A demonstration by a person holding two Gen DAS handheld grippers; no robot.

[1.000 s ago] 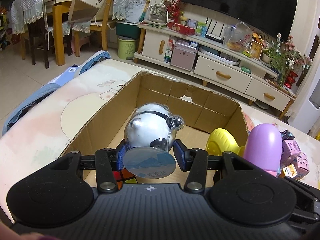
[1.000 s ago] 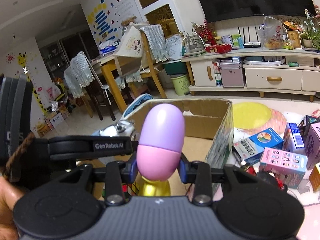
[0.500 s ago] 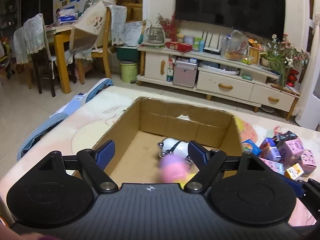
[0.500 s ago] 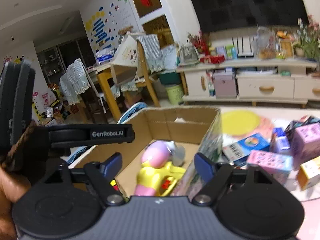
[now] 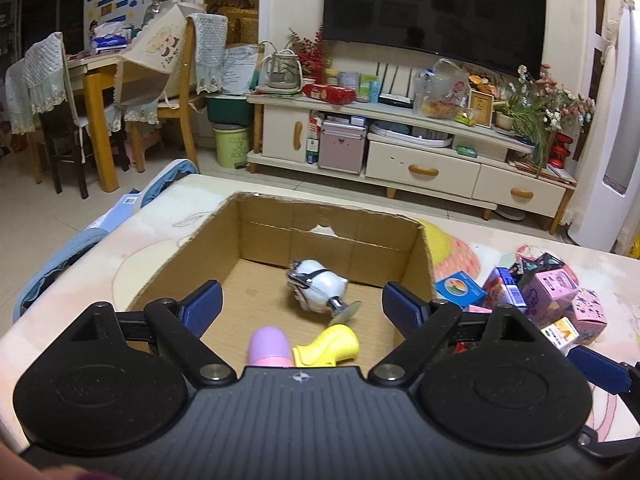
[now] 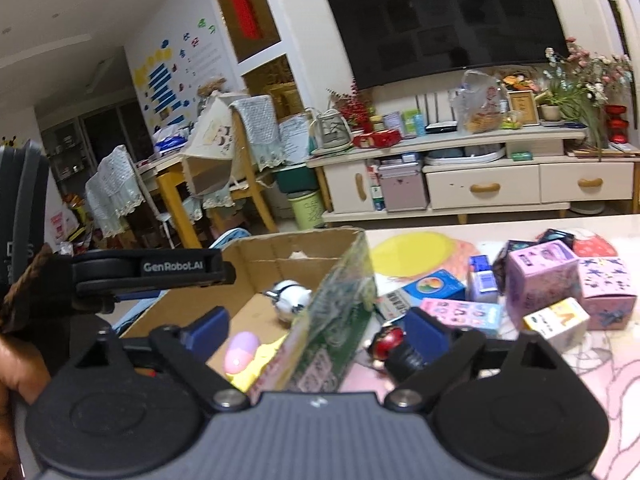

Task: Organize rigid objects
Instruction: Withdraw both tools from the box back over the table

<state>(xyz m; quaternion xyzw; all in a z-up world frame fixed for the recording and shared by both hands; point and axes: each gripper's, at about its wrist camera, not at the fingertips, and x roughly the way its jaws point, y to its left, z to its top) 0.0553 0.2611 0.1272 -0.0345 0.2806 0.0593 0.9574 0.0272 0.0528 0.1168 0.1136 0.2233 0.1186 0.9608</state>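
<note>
- Left wrist view: we see our left claw [image 5: 300, 306] released over the near end of the cardboard box [image 5: 264, 236]; its jaws have just been opening and nothing sits between the blue pads [image 5: 204, 306].
- On the box floor, near the far wall, the silver figure [image 5: 320, 286] lies on its side with its round base toward us.
- Closer to us, at the near edge of the box floor, the purple and pink egg toy [image 5: 269, 346] lies just beside the yellow toy [image 5: 326, 348]; we cannot tell whether the two touch.
- To the right of the box, on the tabletop [image 5: 500, 252], sits a cluster of small cartons, among them a blue carton [image 5: 458, 288] near the box wall and a pink carton [image 5: 554, 290] further right.
- Right wrist view: at the left edge we see the side of the left claw's body, and a hand [image 6: 16, 372] below it.
- Our right claw [image 6: 320, 328] is also released, its jaws having just been opening; it straddles the right wall of the box, whose outside is printed green, with the pads clear of it.
- Left of that wall the egg toy, the yellow toy and the silver figure lie inside the box.
- Right of the wall a red and black ball [image 6: 388, 342] rests on the tabletop just beside the right pad.
- Further right lie a flat pink carton [image 6: 464, 314] and a white and yellow carton [image 6: 556, 318].
</note>
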